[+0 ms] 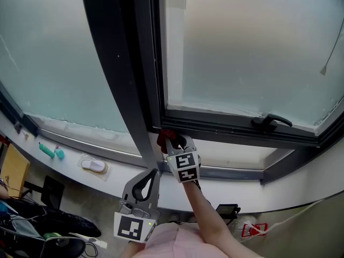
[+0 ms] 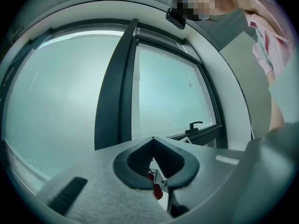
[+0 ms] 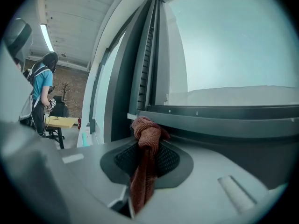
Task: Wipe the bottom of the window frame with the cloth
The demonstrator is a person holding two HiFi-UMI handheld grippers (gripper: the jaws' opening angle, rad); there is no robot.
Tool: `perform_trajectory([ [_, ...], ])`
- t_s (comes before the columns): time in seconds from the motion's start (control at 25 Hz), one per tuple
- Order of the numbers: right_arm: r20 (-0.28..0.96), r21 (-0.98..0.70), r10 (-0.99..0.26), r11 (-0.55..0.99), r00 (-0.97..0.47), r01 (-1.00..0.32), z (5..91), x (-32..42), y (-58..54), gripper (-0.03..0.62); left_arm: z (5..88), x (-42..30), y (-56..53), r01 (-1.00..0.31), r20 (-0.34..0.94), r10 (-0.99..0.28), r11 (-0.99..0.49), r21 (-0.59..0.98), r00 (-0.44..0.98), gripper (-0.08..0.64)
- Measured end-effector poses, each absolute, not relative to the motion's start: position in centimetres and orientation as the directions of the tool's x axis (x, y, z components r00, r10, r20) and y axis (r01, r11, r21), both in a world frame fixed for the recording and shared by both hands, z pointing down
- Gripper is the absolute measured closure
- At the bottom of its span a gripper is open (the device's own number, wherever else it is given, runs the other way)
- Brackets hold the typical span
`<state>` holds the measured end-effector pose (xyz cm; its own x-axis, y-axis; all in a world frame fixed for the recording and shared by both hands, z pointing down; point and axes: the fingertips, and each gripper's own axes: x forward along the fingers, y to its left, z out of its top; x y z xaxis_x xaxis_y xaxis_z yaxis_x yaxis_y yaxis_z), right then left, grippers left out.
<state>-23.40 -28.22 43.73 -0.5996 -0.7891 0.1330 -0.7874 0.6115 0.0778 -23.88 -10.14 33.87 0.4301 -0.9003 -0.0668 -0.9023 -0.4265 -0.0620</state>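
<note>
The right gripper (image 3: 148, 144) pinches the red cloth (image 3: 142, 171) tight between its jaws, low in the middle of the picture. The cloth's bunched top pokes past the tips and may touch the bottom of the window frame (image 3: 219, 118). The left gripper (image 2: 153, 141) has its jaws together, holding nothing.

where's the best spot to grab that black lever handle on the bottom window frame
Probably the free end of the black lever handle, at right in the head view, coming from the room side: the bar lies along the dark frame and stands off it.
</note>
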Motion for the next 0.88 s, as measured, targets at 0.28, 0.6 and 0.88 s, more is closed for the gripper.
perform_trajectory([
  [0.28,0.134,0.080,-0.812,0.581,-0.569,-0.810,43.7,-20.2,-28.0,0.529,33.7,-21.6,-10.1,-0.885,-0.072,-0.882,-0.462,-0.062,0.466,0.565],
  [0.6,0.128,0.080,-0.841,0.536,-0.525,-0.840,43.8,-16.1,-27.8,0.529,33.8,-19.1,-10.1,-0.865,-0.071,-0.862,-0.498,-0.060,0.502,0.565],
  [0.88,0.126,0.079,-0.863,0.500,-0.489,-0.862,43.9,-12.6,-27.5,0.529,33.6,-17.0,-10.0,-0.855,-0.078,-0.851,-0.516,-0.060,0.519,0.565],
])
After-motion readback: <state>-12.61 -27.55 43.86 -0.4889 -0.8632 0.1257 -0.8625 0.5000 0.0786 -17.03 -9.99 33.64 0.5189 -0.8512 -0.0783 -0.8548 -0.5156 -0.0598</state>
